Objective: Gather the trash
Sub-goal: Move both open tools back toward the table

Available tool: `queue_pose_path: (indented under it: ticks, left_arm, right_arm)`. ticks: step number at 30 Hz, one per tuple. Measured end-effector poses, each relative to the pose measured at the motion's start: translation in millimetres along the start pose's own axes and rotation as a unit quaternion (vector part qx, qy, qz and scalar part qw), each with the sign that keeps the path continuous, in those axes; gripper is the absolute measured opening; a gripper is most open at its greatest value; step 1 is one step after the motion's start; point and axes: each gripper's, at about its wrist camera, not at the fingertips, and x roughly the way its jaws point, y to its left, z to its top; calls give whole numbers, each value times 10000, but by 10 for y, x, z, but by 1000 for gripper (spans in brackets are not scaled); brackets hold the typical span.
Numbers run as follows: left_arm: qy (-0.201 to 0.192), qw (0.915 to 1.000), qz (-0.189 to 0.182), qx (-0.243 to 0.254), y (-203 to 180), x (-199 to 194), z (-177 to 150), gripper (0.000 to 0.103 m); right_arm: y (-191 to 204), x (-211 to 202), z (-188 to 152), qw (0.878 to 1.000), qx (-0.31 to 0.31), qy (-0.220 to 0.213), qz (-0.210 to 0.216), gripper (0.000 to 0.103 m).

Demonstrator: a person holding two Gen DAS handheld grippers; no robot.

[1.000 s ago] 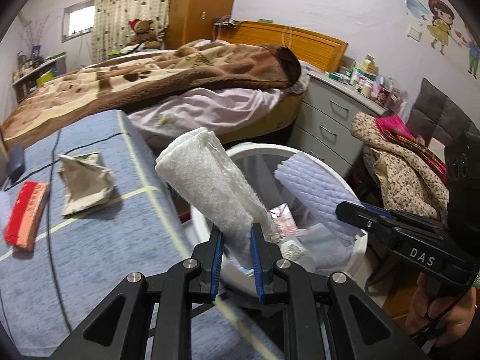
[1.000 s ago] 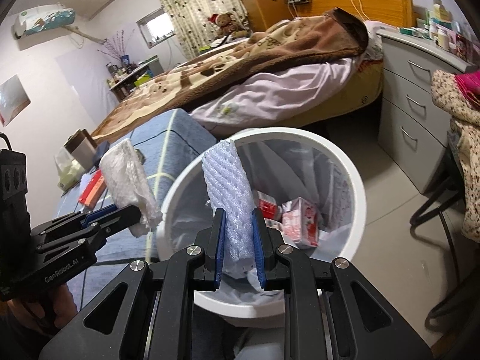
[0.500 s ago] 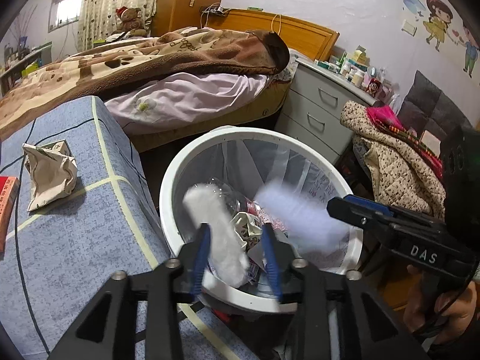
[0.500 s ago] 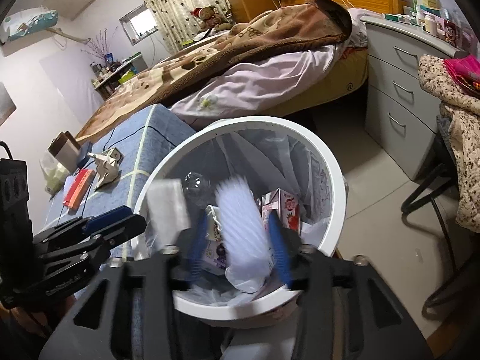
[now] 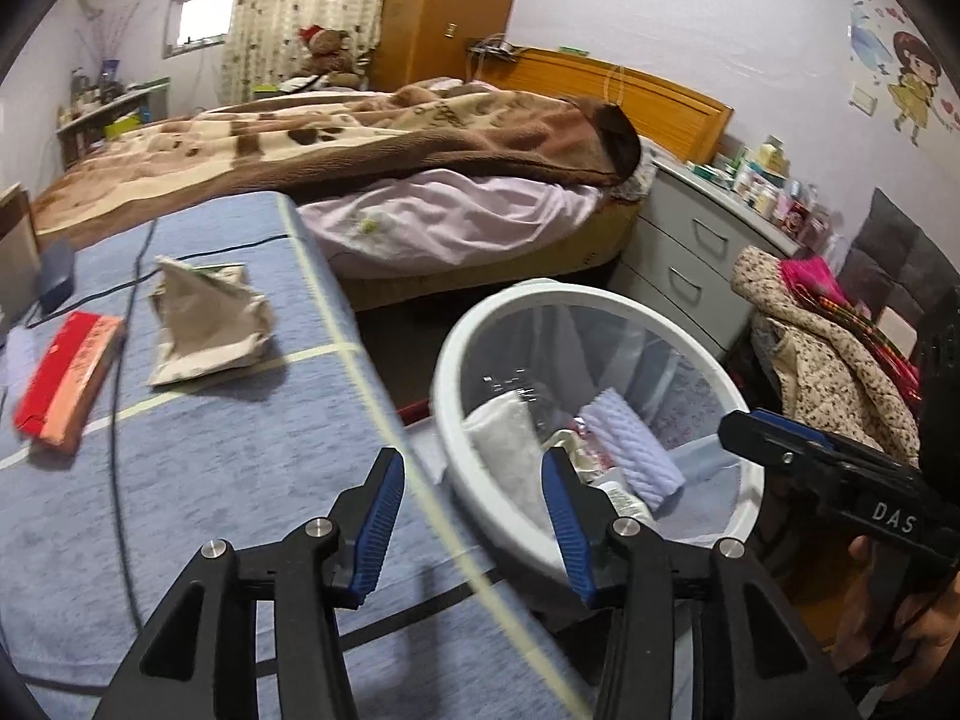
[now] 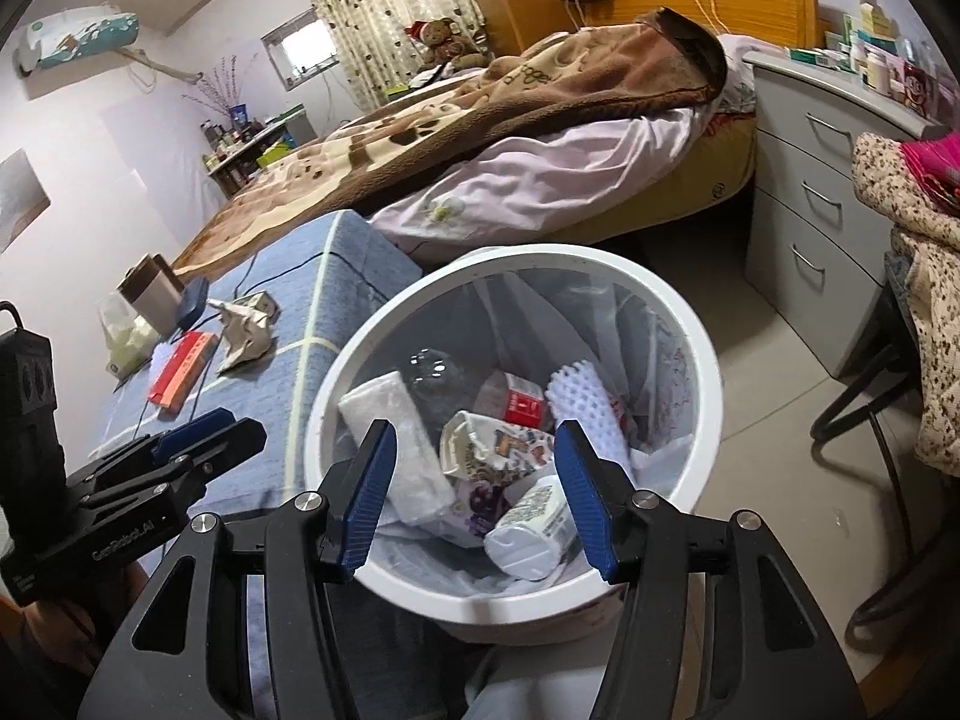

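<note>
On right gripper (image 5: 780, 450) body: "DAS"; jaws apart. Left gripper (image 5: 474, 516) jaws opening, empty.

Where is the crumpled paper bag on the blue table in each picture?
Left wrist view: the crumpled paper bag lies upper left on the blue table, right of the red box.
Right wrist view: the same bag is small, left of centre, beyond the red box.
Shared landmark: the white trash bin, right of the bag in both.
</note>
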Motion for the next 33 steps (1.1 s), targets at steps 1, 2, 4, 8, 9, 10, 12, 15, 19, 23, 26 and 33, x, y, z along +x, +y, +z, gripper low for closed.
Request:
queue_pose_path:
  ticks: [1, 2, 4, 8, 9, 10, 12, 15, 19, 23, 26, 33]
  left_arm:
    - [-10, 10000, 42, -18, 27, -22, -17, 48]
    - [-2, 10000, 84, -33, 58, -49, -39, 48]
    - [22, 9999, 124, -72, 103, -92, -76, 48]
    - [-41, 9996, 220, -184, 209, -210, -156, 48]
    - [-50, 9994, 263, -203, 237, -241, -180, 48]
    - [-59, 9993, 285, -214, 259, -265, -198, 48]
    - [-73, 9991, 347, -253, 309, -316, -239, 48]
    - [-115, 9983, 447, -356, 421, -407, -307, 48]
    - [-177, 9969, 592, -480, 570, -520, -391, 48]
    - [-248, 9952, 718, -616, 727, -631, -463, 49]
    - [-315, 9937, 818, -693, 814, -706, -501, 49]
    - [-375, 9907, 929, -916, 1019, -843, -558, 49]
  right_arm:
    - [29, 0, -5, 10000, -28, 1, 26, 56]
    - [51, 1, -7, 10000, -51, 2, 42, 56]
    - [100, 1, -15, 9999, -110, 9, 95, 56]
    - [231, -7, -46, 9992, -320, -16, 247, 56]
    - [267, -6, -50, 9988, -391, -15, 294, 56]
    - [293, -6, -53, 9985, -438, -15, 325, 56]
    - [369, -5, -65, 9975, -607, 4, 353, 56]
    - [463, 5, -76, 9961, -783, 87, 386, 56]
    - [536, 46, -93, 9954, -781, 213, 512, 56]
    - [649, 51, -115, 9937, -909, 240, 616, 56]
    - [741, 63, -136, 9917, -1026, 287, 717, 56]
    - [947, 60, -159, 9874, -1251, 300, 926, 56]
